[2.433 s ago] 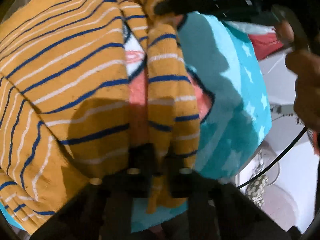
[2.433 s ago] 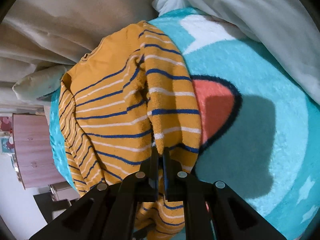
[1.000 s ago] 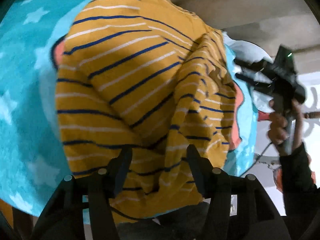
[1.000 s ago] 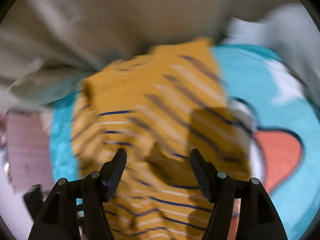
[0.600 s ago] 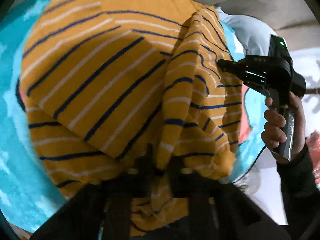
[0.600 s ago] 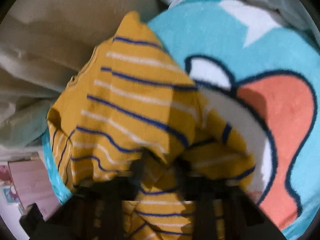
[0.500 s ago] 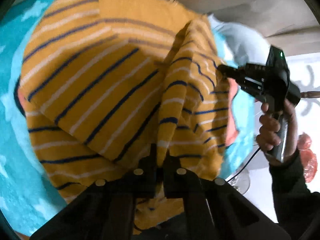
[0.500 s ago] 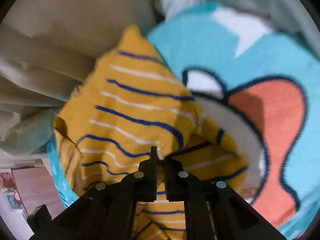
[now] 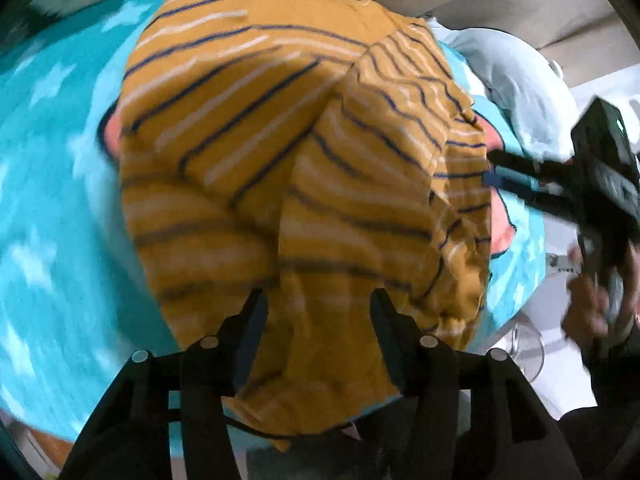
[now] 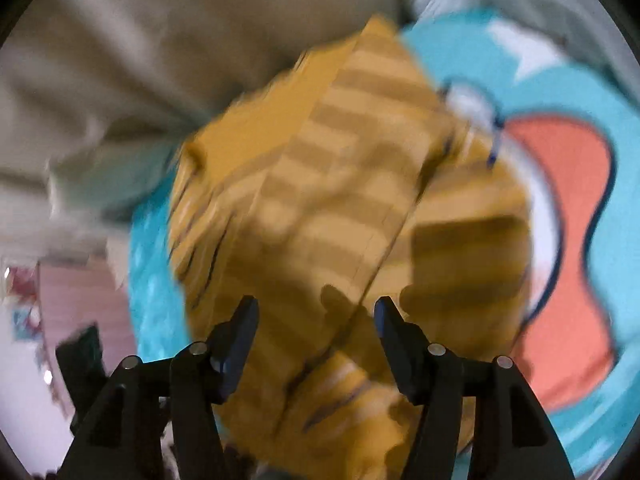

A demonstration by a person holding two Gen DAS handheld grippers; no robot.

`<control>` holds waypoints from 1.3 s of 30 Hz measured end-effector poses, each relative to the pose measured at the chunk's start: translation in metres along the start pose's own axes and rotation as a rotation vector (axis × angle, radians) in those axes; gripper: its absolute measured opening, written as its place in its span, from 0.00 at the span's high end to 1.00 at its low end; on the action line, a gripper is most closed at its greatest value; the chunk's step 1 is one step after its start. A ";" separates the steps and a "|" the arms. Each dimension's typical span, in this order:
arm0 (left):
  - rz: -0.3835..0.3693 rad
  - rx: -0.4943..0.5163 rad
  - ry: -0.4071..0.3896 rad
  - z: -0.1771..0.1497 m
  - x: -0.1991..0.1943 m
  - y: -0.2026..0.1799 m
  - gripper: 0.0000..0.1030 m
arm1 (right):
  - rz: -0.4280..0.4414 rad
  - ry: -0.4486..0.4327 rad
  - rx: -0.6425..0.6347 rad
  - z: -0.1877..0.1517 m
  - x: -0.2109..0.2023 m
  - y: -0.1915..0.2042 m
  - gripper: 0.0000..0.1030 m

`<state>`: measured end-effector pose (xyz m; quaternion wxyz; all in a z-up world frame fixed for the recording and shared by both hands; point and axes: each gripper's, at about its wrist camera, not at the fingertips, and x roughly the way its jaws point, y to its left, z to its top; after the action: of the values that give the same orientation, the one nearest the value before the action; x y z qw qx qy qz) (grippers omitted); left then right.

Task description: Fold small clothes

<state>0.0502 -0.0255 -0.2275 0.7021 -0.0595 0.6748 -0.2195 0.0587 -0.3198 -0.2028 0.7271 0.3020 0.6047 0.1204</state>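
A mustard-yellow garment with navy and white stripes (image 9: 288, 152) lies folded over itself on a turquoise cartoon blanket (image 9: 52, 184). My left gripper (image 9: 318, 300) is open above its near edge and holds nothing. In the right wrist view the same garment (image 10: 336, 208) is blurred by motion; my right gripper (image 10: 316, 308) is open above it and empty. The right gripper also shows in the left wrist view (image 9: 560, 176), held by a hand at the garment's right edge.
Beige bedding (image 10: 160, 40) and a pale pillow (image 9: 516, 80) lie past the blanket. A pink wooden cabinet (image 10: 80, 300) stands at the left of the right wrist view. The blanket's red and white cartoon patch (image 10: 568, 184) lies right of the garment.
Both grippers were shut on folds of the garment half a second ago. Both have opened and let go, and the cloth has dropped onto the garment. Both views are blurred by motion.
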 end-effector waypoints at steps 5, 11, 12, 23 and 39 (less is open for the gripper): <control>0.063 -0.168 -0.055 -0.025 0.014 0.009 0.50 | 0.004 0.147 -0.090 -0.046 0.046 0.025 0.50; 0.022 -0.262 -0.075 -0.033 0.019 0.006 0.86 | 0.018 0.234 -0.153 -0.051 0.080 0.041 0.92; 0.024 -0.273 -0.063 -0.035 0.020 0.008 0.96 | 0.032 0.257 -0.169 -0.052 0.082 0.045 0.94; 0.144 -0.316 -0.075 -0.059 0.017 0.012 0.86 | -0.061 0.335 -0.305 -0.080 0.086 0.045 0.89; 0.304 -0.387 -0.140 -0.132 0.003 0.041 0.35 | -0.021 0.252 -0.153 -0.118 -0.001 -0.080 0.42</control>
<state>-0.0693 0.0387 -0.2568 0.7476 -0.1060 0.6551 0.0265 -0.0687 -0.3490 -0.2587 0.6675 0.2218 0.6834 0.1955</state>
